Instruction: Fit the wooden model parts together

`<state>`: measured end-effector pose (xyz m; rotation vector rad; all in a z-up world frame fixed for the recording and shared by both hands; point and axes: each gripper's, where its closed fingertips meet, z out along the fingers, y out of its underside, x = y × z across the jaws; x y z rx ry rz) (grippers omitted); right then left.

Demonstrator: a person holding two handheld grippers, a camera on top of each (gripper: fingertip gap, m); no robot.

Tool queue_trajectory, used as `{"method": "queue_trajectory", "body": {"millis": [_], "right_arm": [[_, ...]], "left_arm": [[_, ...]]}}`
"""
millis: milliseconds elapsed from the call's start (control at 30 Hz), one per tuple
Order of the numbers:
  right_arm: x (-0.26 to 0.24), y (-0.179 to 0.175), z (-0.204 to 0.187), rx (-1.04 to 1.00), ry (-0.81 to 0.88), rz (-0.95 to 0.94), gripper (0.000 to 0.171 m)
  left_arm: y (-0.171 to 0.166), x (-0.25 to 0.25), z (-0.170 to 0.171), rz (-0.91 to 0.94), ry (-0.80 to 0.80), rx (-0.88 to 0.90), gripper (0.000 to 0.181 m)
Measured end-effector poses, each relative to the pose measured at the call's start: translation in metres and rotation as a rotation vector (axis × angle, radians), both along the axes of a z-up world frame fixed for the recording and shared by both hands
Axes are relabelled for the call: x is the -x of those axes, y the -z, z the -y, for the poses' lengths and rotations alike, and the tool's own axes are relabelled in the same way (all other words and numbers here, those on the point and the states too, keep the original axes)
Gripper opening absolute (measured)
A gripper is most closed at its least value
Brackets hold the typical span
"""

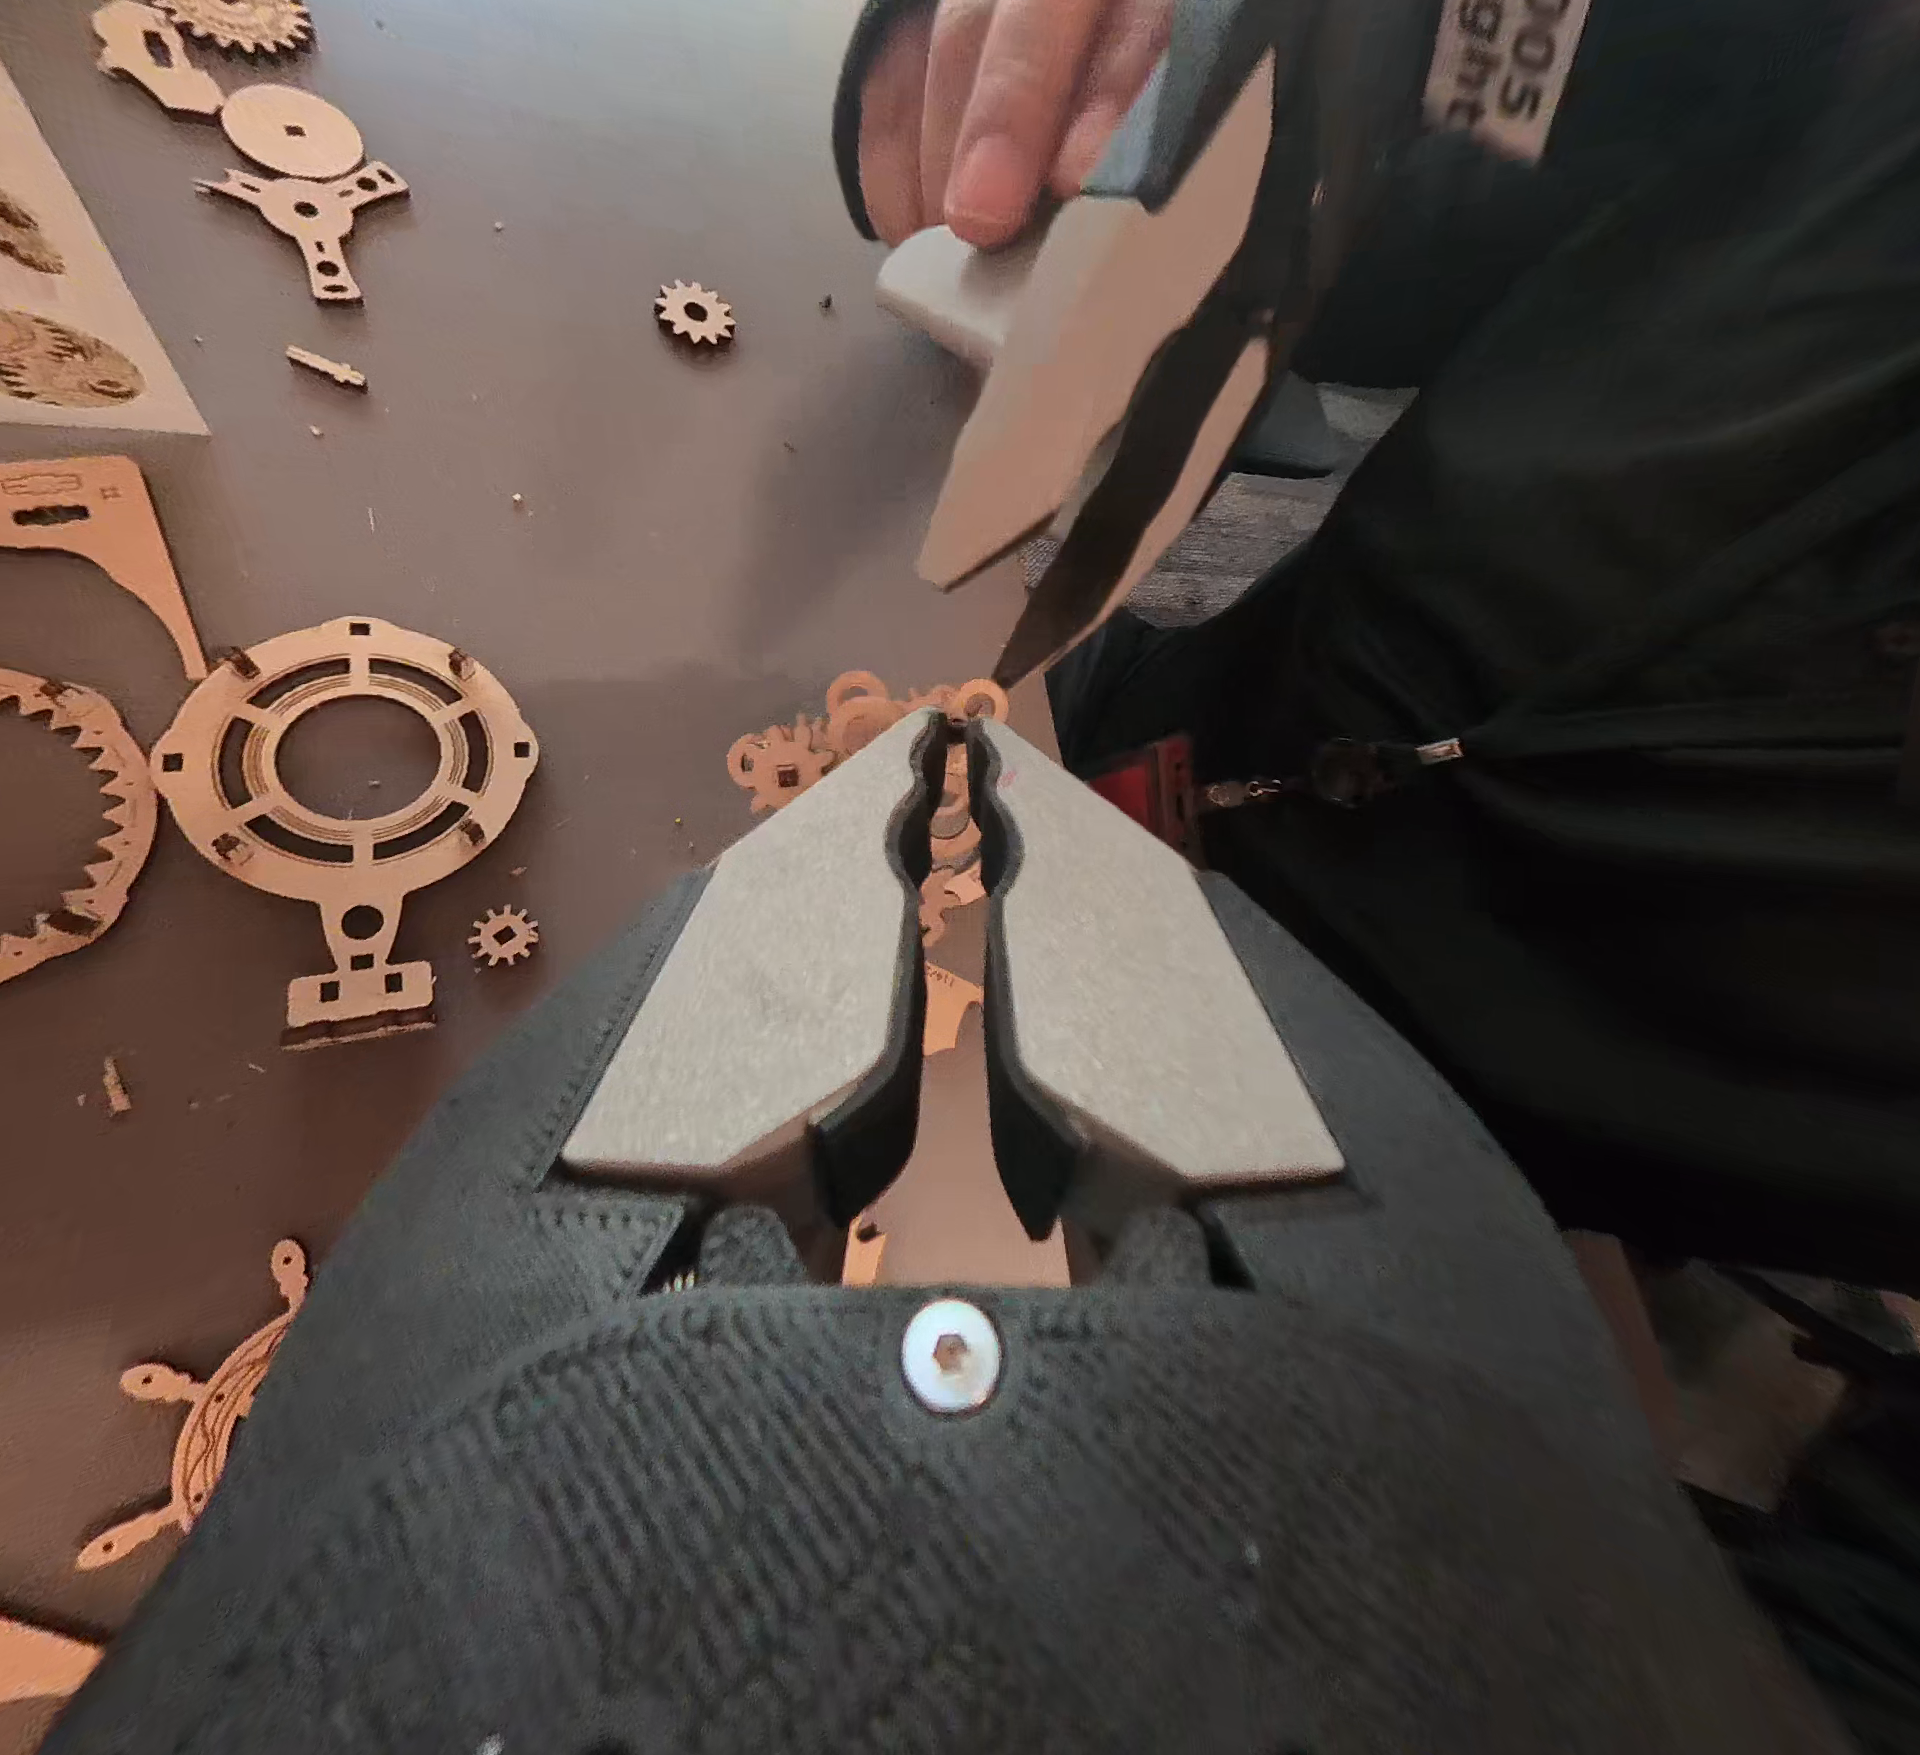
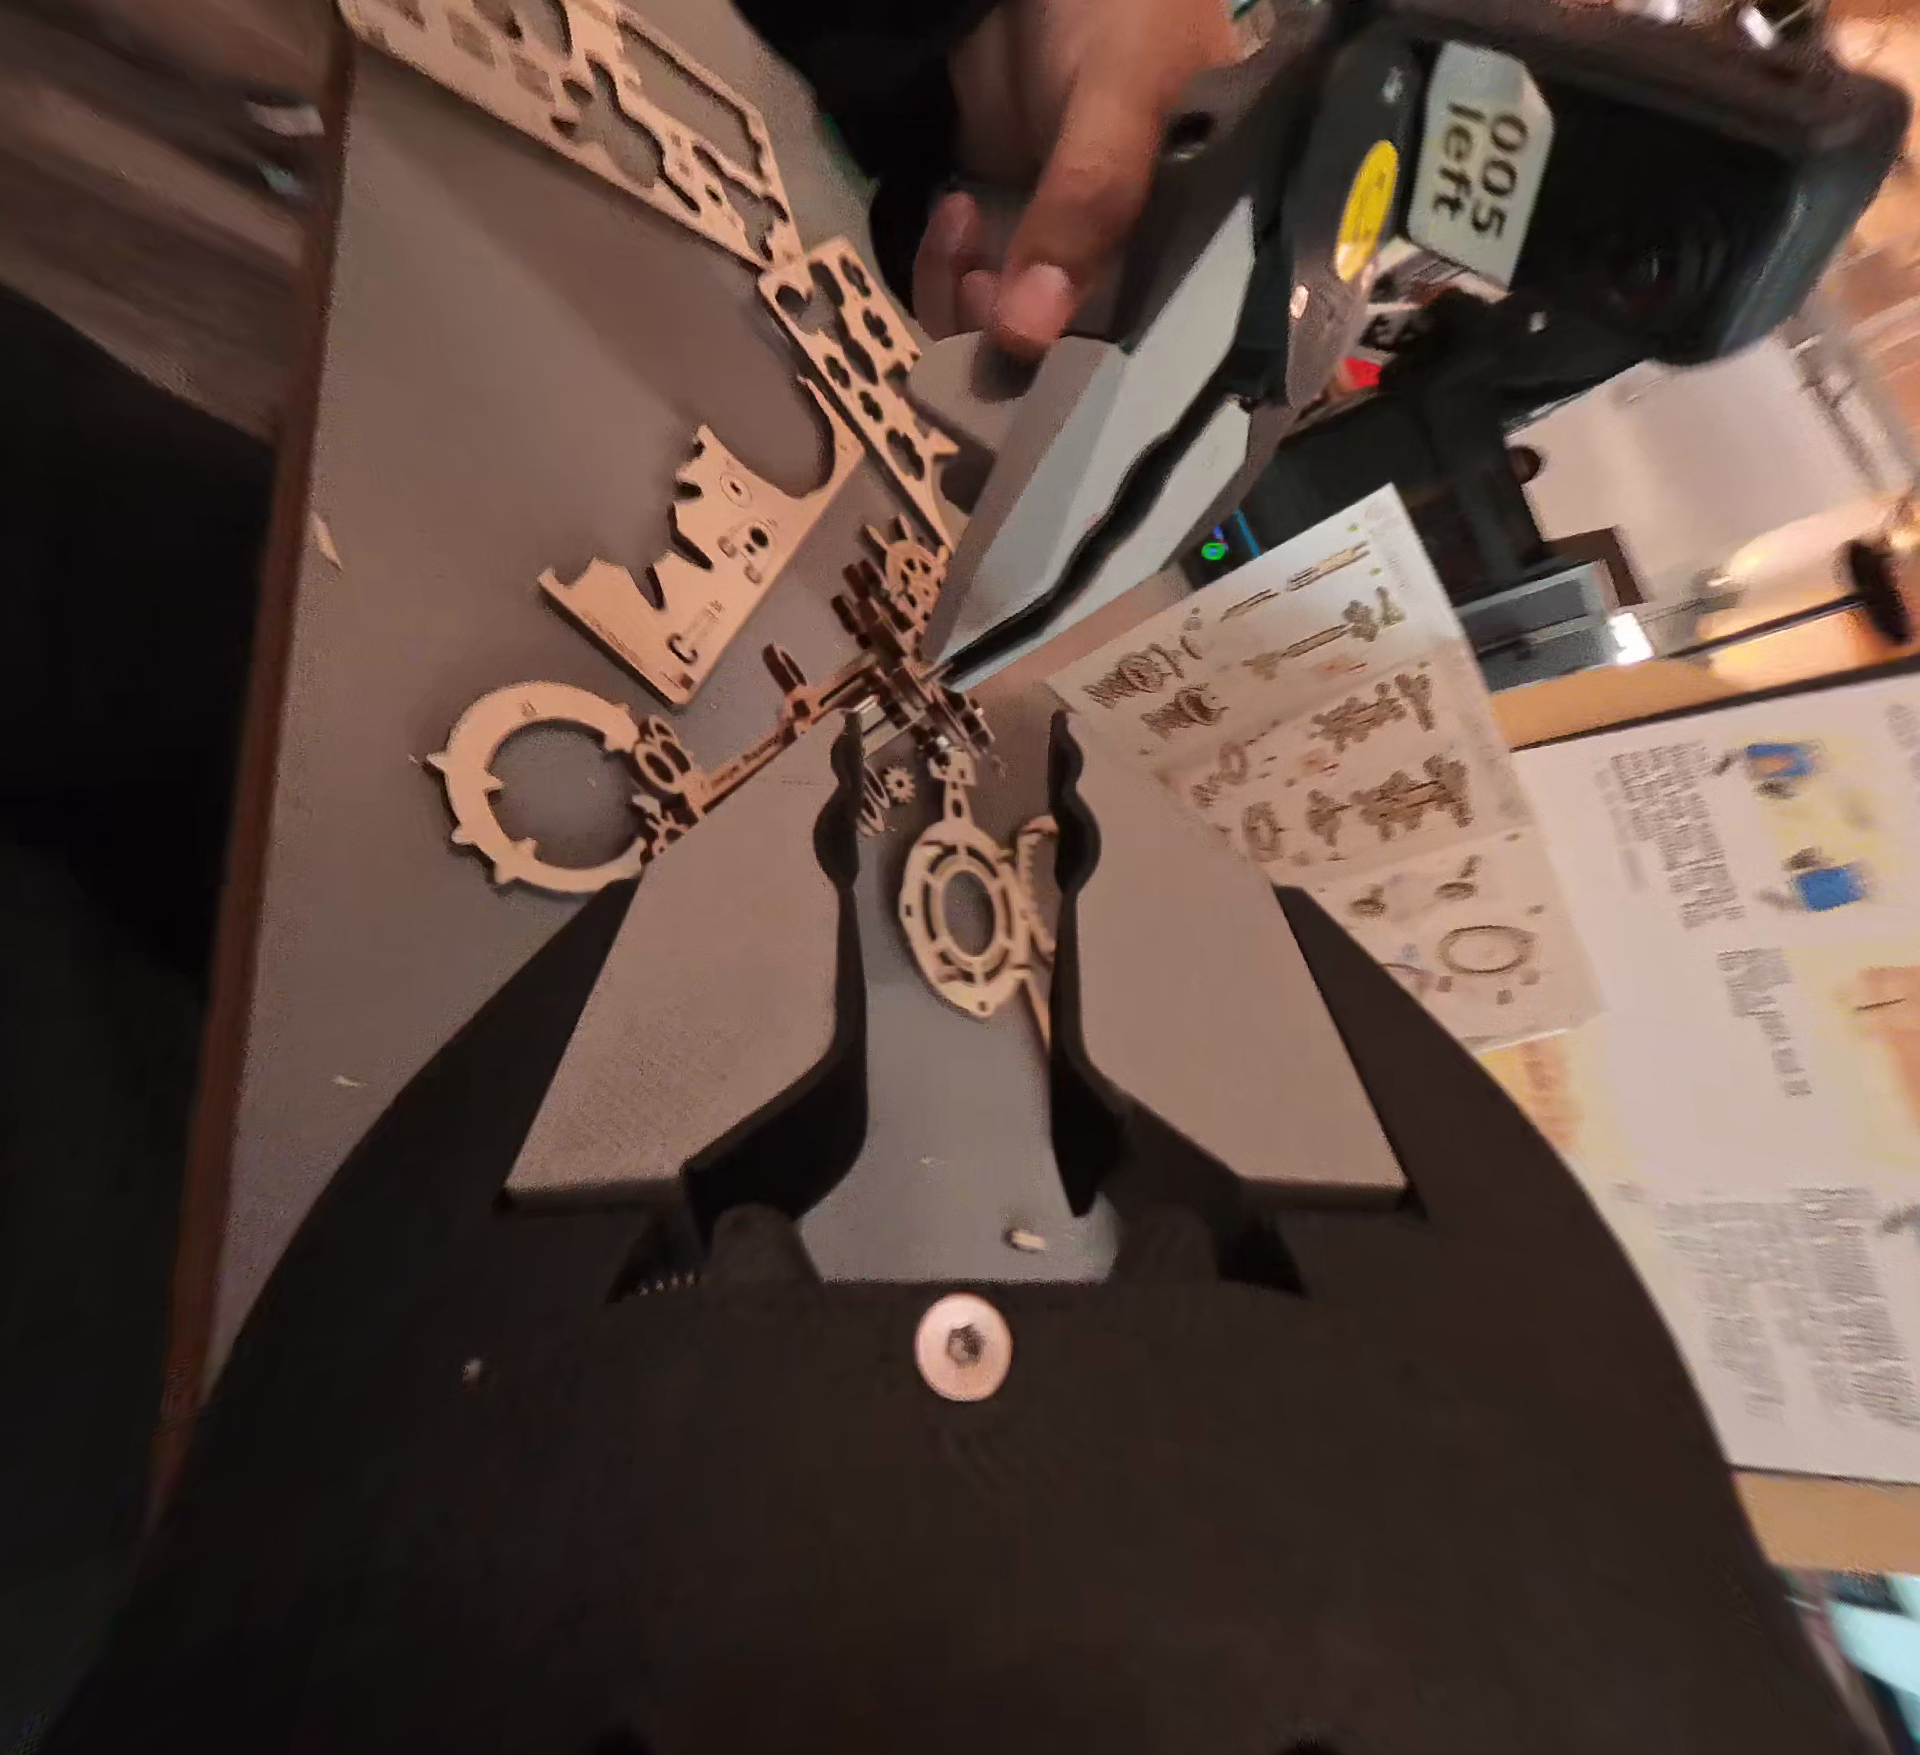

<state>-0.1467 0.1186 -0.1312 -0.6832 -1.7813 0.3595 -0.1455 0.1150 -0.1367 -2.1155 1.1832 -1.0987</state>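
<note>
My left gripper [image 1: 956, 726] is shut on a small wooden assembly [image 1: 800, 755] of stacked gears and plates, held by its near edge just above the grey table [image 1: 623, 147]. In the right wrist view the left gripper [image 2: 940, 661] comes in from the upper right and pinches the same assembly [image 2: 883, 625]. A long arm with a spiked ring [image 2: 540, 791] runs left from the assembly. My right gripper [image 2: 954, 744] is open and empty, its tips just short of the assembly. In the left wrist view the right gripper [image 1: 1003, 671] points down at the assembly from above.
Loose parts lie left: a ring frame with a foot [image 1: 348, 770], a toothed ring [image 1: 62, 822], small gears [image 1: 694, 313], a disc [image 1: 293, 131], a pin [image 1: 325, 367]. Cut-out sheets [image 2: 540, 32] lie at the back, instruction sheets [image 2: 1351, 770] at the right. The table edge [image 2: 301, 562] runs at the left.
</note>
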Motion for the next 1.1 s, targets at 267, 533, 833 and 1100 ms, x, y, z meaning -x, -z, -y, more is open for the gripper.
{"method": "queue_trajectory", "body": {"millis": [267,533,833,1100], "right_arm": [[0.014,0.011,-0.007,-0.391,0.043,0.024,0.018],[0.016,0.007,-0.007,-0.533,0.064,-0.038,0.011],[0.013,0.004,0.003,-0.549,0.048,-0.085,0.012],[0.012,0.007,0.005,-0.518,0.05,-0.108,0.011]], "left_arm": [[-0.003,0.002,-0.002,0.022,0.018,0.027,0.0],[-0.007,-0.001,0.0,0.101,0.013,0.035,0.0],[-0.008,-0.001,0.002,0.127,0.003,0.029,0.0],[-0.007,-0.002,0.004,0.157,-0.02,0.016,0.0]]}}
